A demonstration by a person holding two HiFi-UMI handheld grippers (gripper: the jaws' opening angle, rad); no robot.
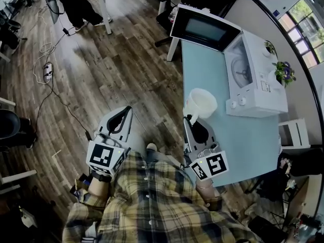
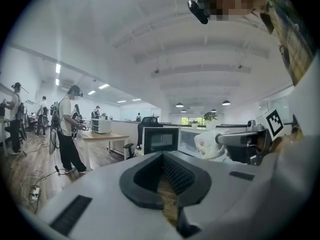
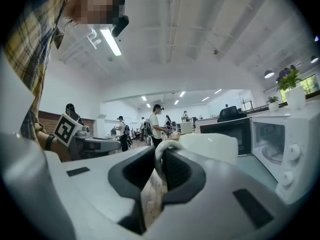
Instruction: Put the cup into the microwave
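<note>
Wearing a plaid shirt [image 1: 162,206], filling the bottom centre of the head view. Holding the left claw [image 1: 126,113] out over the wooden floor [image 1: 111,65] at lower left, its jaws lying together with nothing between them. Clamping the right claw [image 1: 192,120], just right of centre, on the handle [image 3: 157,159] of the white cup [image 1: 201,103]; in the right gripper view, pinching that white loop between the dark pads [image 3: 177,170]. Holding the cup upright, mouth facing up, over the left side of the pale blue worktop [image 1: 243,146], below and left of the white microwave [image 1: 255,77] and apart from it. Not showing whether the cup is touching the worktop. Facing the microwave at upper right with its door [image 1: 205,29] standing open to the upper left, cavity and turntable showing. Also taking in a potted plant [image 1: 284,72] sitting on top of the microwave near the right edge, and a person [image 1: 76,6] standing on the floor at upper left.
</note>
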